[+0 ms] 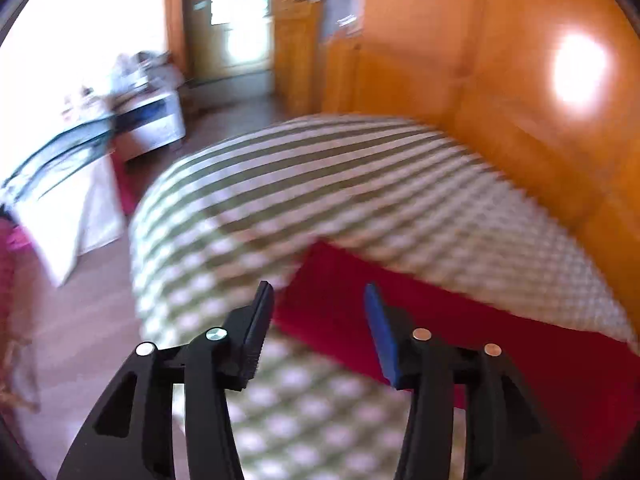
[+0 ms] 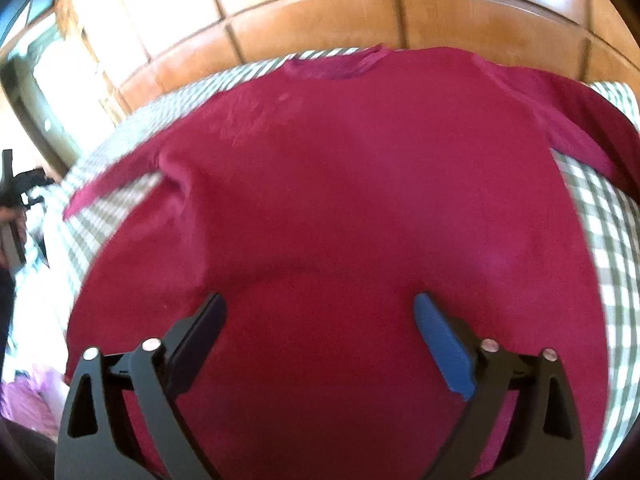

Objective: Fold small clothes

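A dark red T-shirt [image 2: 340,200] lies spread flat on a green and white checked cloth [image 2: 608,240], collar at the far side, both sleeves out. My right gripper [image 2: 320,312] is open and empty, hovering over the shirt's lower middle. In the left wrist view the shirt [image 1: 500,344] shows as a red patch on the checked cloth [image 1: 320,184]. My left gripper [image 1: 318,292] is open and empty above the shirt's left edge. The left view is blurred by motion.
An orange wooden headboard or panel wall [image 2: 360,12] runs behind the checked surface. In the left view there is a wooden floor [image 1: 80,320], a white draped piece of furniture [image 1: 72,208] and a doorway [image 1: 240,12]. Pink fabric [image 2: 28,404] lies at the right view's lower left.
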`<control>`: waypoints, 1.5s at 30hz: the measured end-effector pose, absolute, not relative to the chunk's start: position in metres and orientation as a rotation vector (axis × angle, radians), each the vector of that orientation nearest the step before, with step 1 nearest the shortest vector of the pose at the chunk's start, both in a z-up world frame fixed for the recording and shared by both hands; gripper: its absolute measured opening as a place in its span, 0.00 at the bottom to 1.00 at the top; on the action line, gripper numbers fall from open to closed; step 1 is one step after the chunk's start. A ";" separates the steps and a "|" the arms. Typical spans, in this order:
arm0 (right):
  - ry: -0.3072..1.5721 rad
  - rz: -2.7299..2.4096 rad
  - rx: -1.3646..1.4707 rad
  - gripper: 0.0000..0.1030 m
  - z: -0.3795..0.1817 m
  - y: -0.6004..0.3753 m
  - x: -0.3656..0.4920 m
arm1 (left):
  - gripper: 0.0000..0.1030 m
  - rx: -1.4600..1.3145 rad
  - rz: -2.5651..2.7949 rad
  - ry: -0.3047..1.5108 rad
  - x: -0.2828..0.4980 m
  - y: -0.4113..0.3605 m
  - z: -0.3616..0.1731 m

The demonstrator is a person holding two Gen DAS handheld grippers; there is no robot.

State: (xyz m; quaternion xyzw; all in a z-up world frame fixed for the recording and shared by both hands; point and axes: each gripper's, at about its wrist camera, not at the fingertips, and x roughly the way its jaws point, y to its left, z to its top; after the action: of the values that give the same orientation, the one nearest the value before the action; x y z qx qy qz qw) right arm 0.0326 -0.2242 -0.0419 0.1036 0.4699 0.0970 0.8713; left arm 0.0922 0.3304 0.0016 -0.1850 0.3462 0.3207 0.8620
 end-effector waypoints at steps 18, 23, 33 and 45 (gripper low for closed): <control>0.932 -0.427 0.137 0.44 -0.063 -0.433 -0.027 | 0.45 -0.014 -0.364 0.880 0.081 -0.073 -0.052; 0.846 -0.416 0.229 0.10 -0.019 -0.462 -0.035 | 0.45 0.075 -0.399 0.935 0.074 -0.095 -0.075; 0.654 -0.528 0.485 0.08 0.064 -0.588 -0.007 | 0.45 0.035 -0.409 0.984 0.078 -0.080 -0.087; 0.714 -0.730 0.583 0.76 0.019 -0.672 0.036 | 0.45 0.004 -0.425 0.998 0.077 -0.084 -0.076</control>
State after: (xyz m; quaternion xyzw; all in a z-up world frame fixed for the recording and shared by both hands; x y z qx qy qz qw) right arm 0.0360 -0.6717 0.0187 0.2752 0.3366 -0.3442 0.8322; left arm 0.0775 -0.0845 -0.0759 0.0019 0.4750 -0.2023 0.8564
